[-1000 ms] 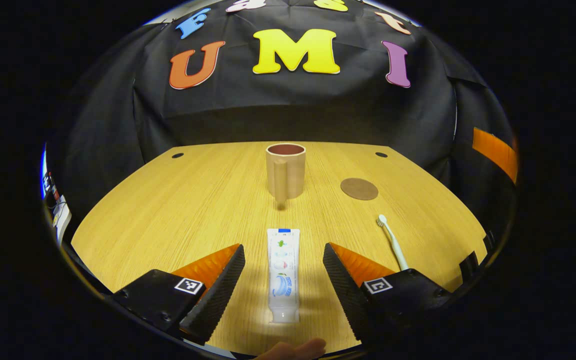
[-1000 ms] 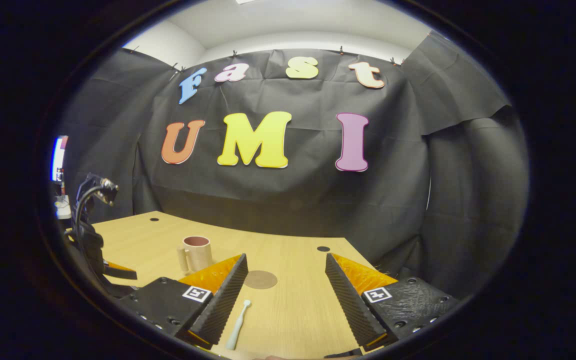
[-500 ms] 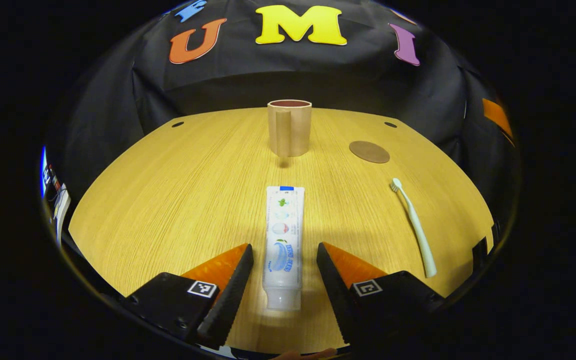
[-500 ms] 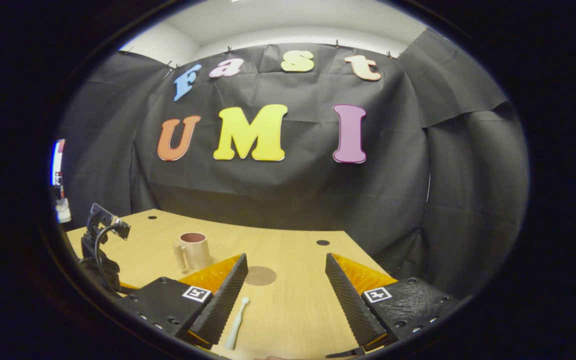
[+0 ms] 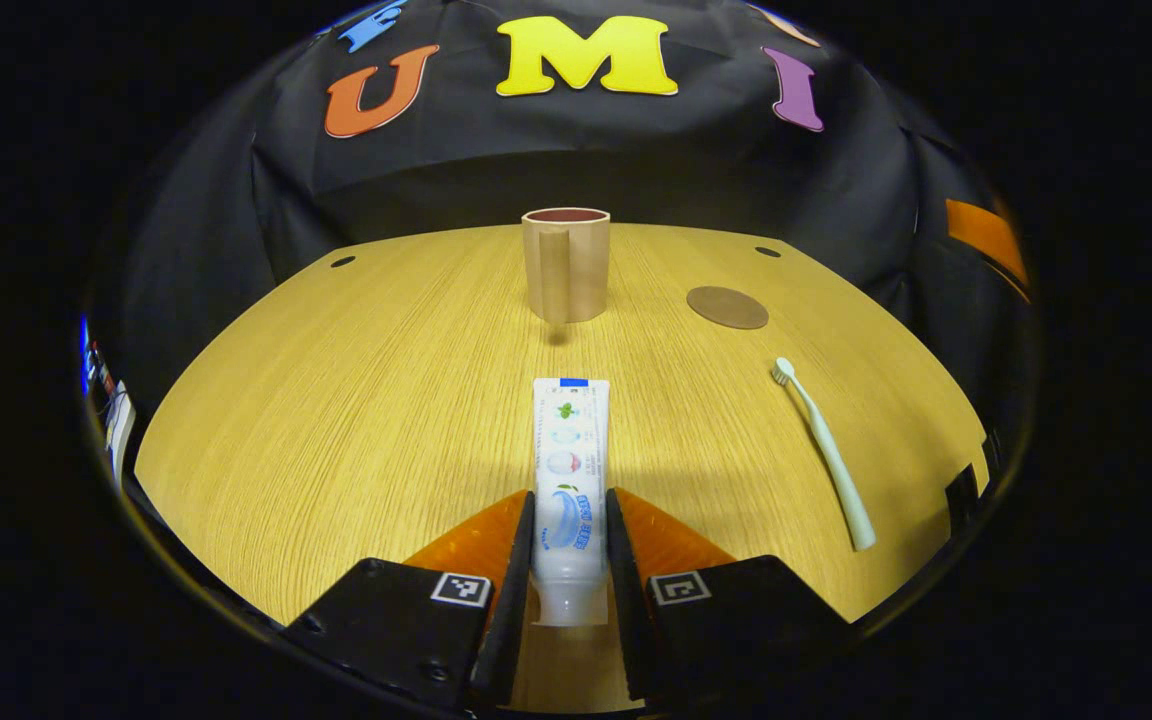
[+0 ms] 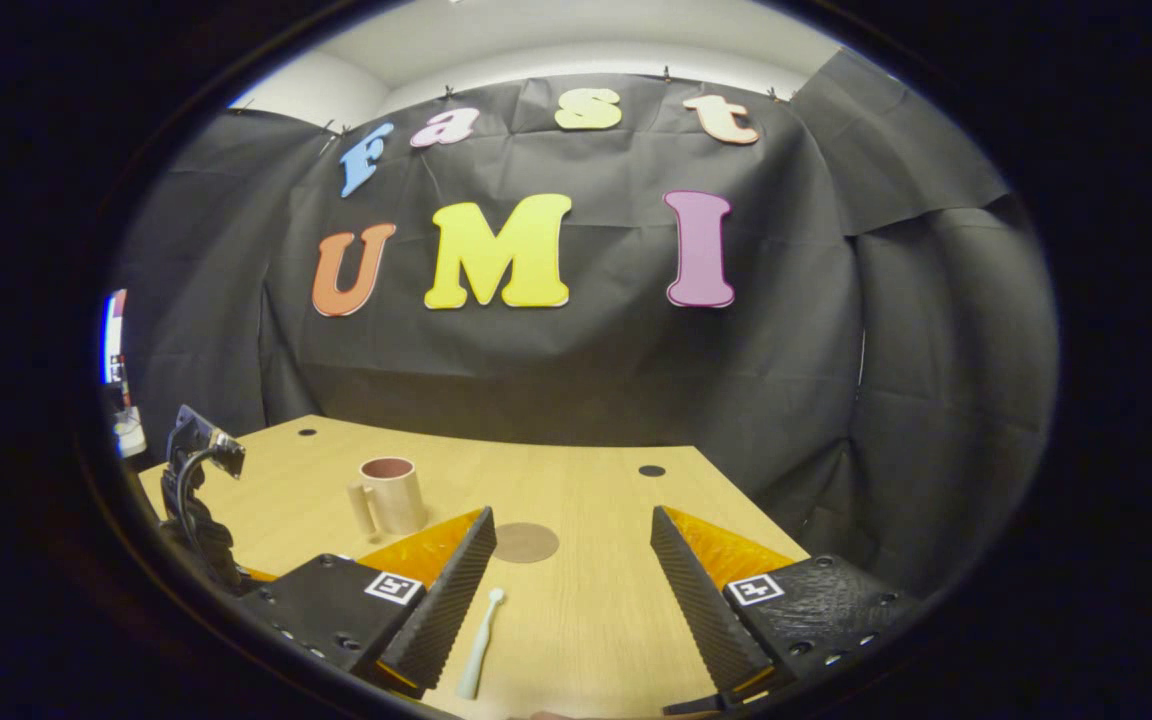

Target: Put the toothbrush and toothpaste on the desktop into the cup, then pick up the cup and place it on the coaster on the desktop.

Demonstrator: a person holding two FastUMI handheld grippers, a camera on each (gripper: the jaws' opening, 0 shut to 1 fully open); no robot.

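The left gripper (image 5: 569,550) clamps the toothpaste (image 5: 568,470) near the table's (image 5: 336,400) front edge; right gripper (image 6: 568,570) gapes above the toothbrush (image 6: 481,645).

A recording booth set up as a small test lab

Black cloth (image 6: 586,370) hangs clipped along a white wall (image 6: 576,50) behind a bare wooden desktop (image 5: 356,400) with cable holes; a few household props are laid out on it, and equipment with cables (image 6: 191,480) stands at the desk's edge.

Black cloth wall (image 6: 576,370), wooden desk (image 5: 356,400), white ceiling (image 6: 556,40)
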